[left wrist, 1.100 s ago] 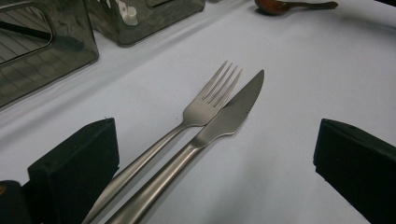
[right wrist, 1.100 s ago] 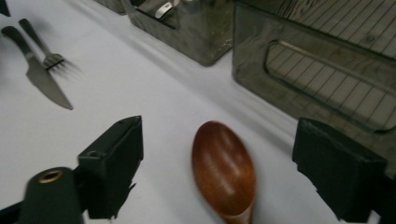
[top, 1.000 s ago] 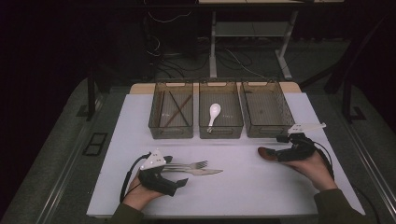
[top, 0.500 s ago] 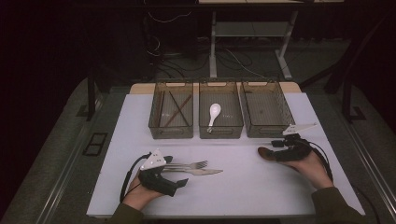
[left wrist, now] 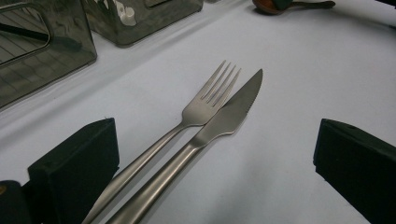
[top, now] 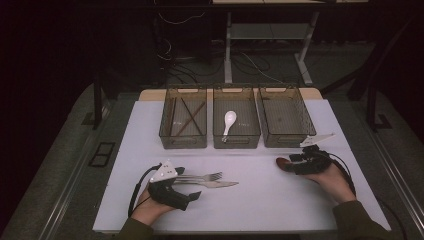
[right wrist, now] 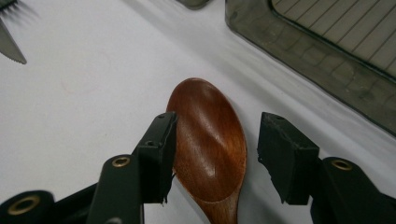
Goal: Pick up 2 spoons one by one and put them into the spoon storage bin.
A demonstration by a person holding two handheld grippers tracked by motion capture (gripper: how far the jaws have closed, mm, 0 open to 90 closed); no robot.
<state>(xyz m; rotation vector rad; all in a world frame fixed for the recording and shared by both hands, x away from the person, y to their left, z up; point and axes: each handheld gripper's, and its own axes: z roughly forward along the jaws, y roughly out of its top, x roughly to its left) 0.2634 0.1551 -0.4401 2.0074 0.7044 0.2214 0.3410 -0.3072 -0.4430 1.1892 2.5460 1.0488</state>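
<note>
As the lot lay on the white bench (top: 280,200), items were recorded from left to right.

Left claw (top: 192,187): resting low at the near left, jaws spread wide, gripping nothing. Between them in the left gripper view ran the handles of a steel fork (left wrist: 205,100) and a steel table knife (left wrist: 229,114), side by side and touching, heads pointing away from the claw. Both judged rigid, moderately heavy for their size and slick; lying flat on the bench, they offered little to get under. Best hold judged to be across the thick handle, one piece at a time, since a pinch on both could let one slide out.

Far row, three smoky plastic bins: left bin (top: 183,140) with dark thin sticks lying crossed inside, perhaps chopsticks; middle bin (top: 236,140) with a white soup spoon (top: 228,120); right bin (top: 285,140) with no contents made out.

Right claw (top: 286,164): at the near right, just short of the right bin, jaws parted and straddling the bowl of a wooden spoon (right wrist: 210,140), one jaw close against its edge, the other standing clear; not yet pinching. Spoon lying on the bench, bowl domed side up, glossy brown. Judged light, stiff, not fragile; the rounded varnished bowl could squirt free under pressure. Sounder hold judged at the neck or handle, which ran back under the claw.
</note>
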